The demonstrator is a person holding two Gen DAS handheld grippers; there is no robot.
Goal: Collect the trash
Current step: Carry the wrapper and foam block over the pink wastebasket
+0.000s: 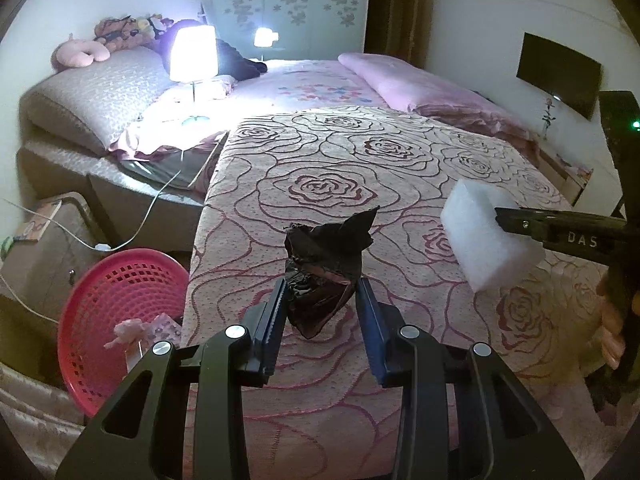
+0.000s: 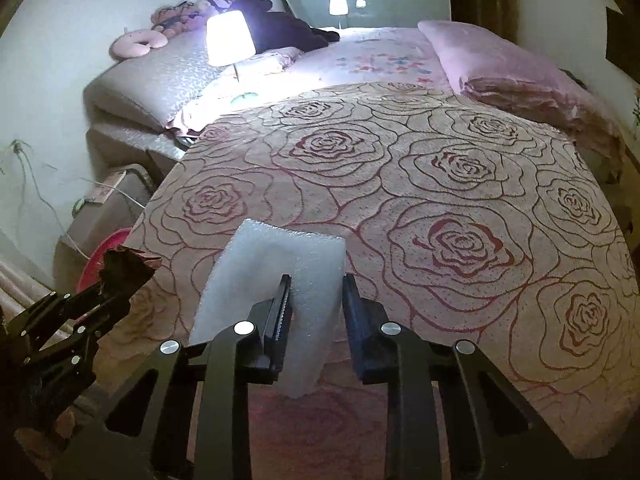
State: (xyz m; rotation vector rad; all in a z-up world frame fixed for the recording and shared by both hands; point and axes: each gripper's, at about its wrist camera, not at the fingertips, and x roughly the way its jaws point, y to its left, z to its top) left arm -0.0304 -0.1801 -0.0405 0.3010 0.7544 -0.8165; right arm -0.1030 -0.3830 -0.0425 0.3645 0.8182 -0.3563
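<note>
Your left gripper (image 1: 322, 304) is clamping a crumpled dark wrapper (image 1: 326, 264) above the rose bedspread (image 1: 360, 160); your right gripper (image 2: 316, 312) is pinching white foam (image 2: 280, 272). Only the left view is showing the pink basket (image 1: 116, 320).

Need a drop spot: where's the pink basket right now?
In the left wrist view the pink basket sits low on the left, on the floor beside the rose bedspread, below the lamp.

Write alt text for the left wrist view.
The left tongs grip a crumpled black wrapper above a rose-patterned bedspread. At right, the right tongs hold a white foam piece; a pink basket sits on the floor at lower left, beside the bed.
</note>
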